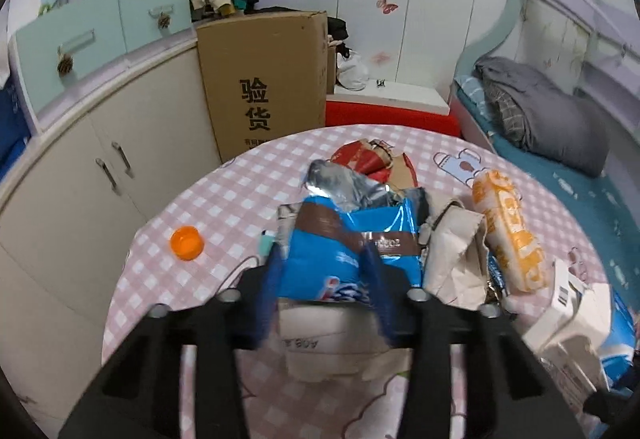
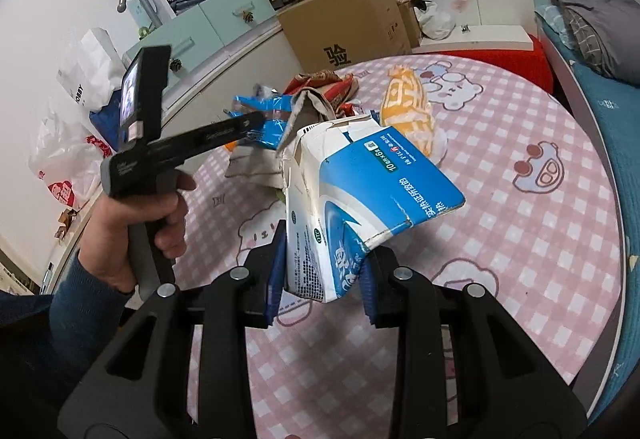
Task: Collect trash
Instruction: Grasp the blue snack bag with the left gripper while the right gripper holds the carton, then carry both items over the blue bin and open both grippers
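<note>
Where legible, "10cm×6" perhaps, on claw-held blue-white carton (image 2: pixel 360 199).

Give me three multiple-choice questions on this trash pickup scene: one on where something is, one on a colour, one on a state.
1. Where does the small cap lie?
A. on the checked tablecloth
B. on the bed
C. in the cardboard box

2. What colour is that cap?
A. green
B. orange
C. black

3. What is the right gripper doing?
A. hanging open over bare cloth
B. shut on the torn blue and white carton
C. pressing a bottle

Answers: 1 A, it sits alone on the cloth left of the trash pile. 2 B, it is plainly orange. 3 B, both jaws press the carton's lower end, lifted off the table.
</note>
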{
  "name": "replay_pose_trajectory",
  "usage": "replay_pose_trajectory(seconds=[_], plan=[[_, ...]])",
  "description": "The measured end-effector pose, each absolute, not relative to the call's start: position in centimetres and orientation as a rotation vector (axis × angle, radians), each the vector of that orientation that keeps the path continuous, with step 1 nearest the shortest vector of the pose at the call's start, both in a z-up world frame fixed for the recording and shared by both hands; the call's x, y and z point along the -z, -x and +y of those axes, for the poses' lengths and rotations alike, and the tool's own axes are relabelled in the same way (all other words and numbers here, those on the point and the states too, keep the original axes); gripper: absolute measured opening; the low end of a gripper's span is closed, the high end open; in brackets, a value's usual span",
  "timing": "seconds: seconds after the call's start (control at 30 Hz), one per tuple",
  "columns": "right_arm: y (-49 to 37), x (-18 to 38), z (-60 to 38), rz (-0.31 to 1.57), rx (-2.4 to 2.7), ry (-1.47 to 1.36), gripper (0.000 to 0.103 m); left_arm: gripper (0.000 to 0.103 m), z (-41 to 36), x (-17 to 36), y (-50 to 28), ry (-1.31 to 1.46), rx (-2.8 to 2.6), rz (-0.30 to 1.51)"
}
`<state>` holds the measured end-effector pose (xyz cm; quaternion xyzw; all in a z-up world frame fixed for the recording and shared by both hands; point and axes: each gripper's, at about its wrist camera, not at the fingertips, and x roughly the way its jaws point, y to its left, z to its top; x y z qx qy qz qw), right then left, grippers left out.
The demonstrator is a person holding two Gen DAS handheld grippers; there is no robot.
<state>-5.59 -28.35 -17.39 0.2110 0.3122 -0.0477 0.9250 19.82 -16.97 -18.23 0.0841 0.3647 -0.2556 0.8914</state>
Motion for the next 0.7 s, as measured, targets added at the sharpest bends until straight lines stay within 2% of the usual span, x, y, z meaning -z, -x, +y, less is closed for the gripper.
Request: replay_pose_trajectory(seconds=[0.33, 0.7], plan=[[4.9, 16.0, -27.4, 0.608, 0.096, -0.382, 0.031, 0.024, -12.1, 16.8, -18.6, -0.057, 0.561, 0.716], [2.8, 14.0, -24.1, 0.594, 0.047, -0.308, 0.031, 0.020, -6.1, 15.0, -16.6, 0.046, 0.522, 0.658]])
